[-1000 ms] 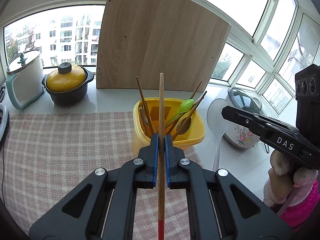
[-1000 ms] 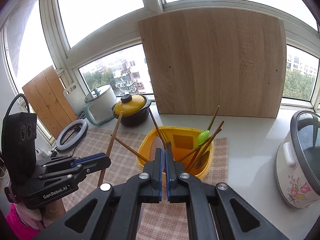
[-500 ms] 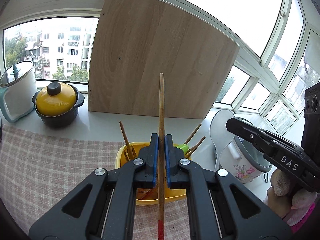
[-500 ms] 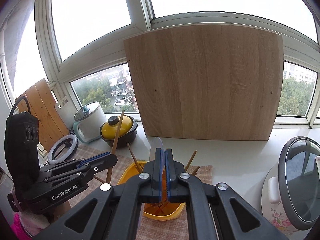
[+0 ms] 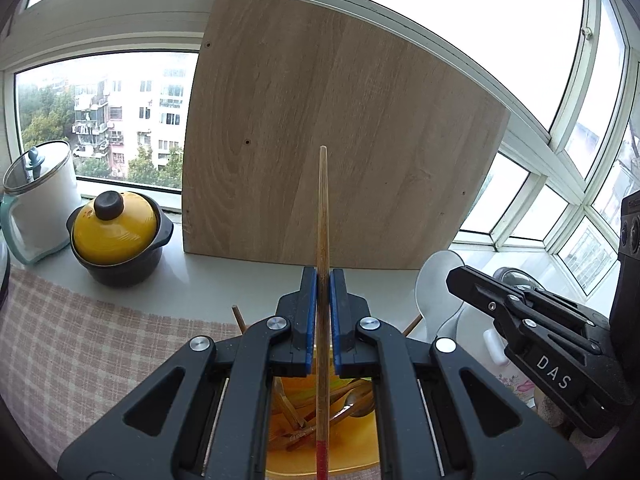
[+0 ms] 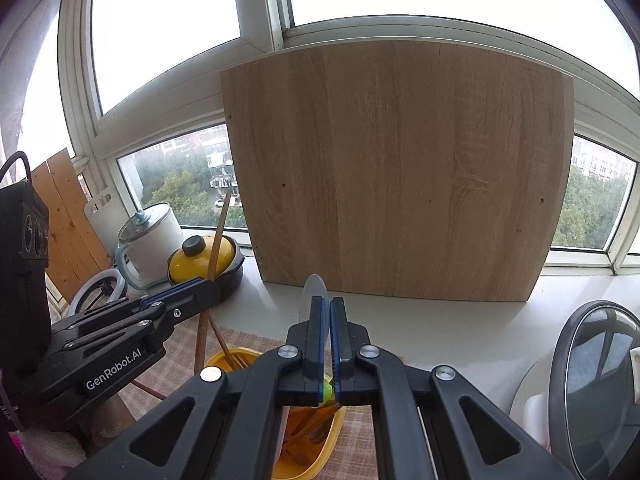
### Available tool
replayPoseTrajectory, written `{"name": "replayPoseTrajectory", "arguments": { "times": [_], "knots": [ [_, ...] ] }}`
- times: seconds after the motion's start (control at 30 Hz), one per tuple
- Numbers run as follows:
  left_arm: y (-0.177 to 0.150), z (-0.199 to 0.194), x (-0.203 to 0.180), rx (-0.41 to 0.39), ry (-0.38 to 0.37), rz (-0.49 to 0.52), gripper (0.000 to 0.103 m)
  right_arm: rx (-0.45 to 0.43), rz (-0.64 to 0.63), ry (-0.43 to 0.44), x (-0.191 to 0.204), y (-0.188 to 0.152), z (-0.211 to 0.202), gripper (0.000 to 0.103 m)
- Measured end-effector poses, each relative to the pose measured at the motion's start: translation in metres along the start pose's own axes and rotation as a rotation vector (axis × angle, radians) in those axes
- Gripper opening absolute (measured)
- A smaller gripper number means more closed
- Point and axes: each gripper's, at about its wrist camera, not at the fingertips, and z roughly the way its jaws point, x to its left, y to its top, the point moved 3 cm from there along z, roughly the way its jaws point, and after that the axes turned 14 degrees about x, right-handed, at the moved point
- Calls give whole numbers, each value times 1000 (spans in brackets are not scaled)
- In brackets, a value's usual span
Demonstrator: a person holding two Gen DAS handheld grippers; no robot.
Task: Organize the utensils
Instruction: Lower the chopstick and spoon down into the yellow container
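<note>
My left gripper [image 5: 323,276] is shut on a wooden chopstick [image 5: 322,216] with a red end, held upright above the yellow utensil holder [image 5: 288,456]. The holder contains several chopsticks and spoons. My right gripper [image 6: 329,304] is shut on a translucent white spoon [image 6: 313,288], also above the yellow holder [image 6: 320,456]. The spoon shows in the left wrist view [image 5: 436,280], beside the right gripper [image 5: 520,320]. The left gripper [image 6: 188,292] with its chopstick [image 6: 218,236] shows at the left of the right wrist view.
A large wooden board [image 5: 336,128] leans against the window. A yellow-lidded black pot [image 5: 116,236] and a white kettle [image 5: 40,204] stand at the left on the sill. A rice cooker [image 6: 592,384] is at the right. A checked cloth [image 5: 80,344] covers the counter.
Both grippers have risen and tilted upward, so the yellow holder has dropped low behind the fingers. Both still hold their utensils.
</note>
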Motion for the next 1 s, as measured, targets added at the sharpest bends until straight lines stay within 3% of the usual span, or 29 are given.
{"name": "replayPoseTrajectory", "arguments": {
  "times": [0.5, 1.0],
  "knots": [
    [-2, 20, 5, -27, 55, -9, 4, 53, -29, 17, 6, -4, 39, 0],
    [-19, 18, 0, 10, 23, 11, 4, 75, -26, 54, 4, -14, 40, 0]
  ]
}}
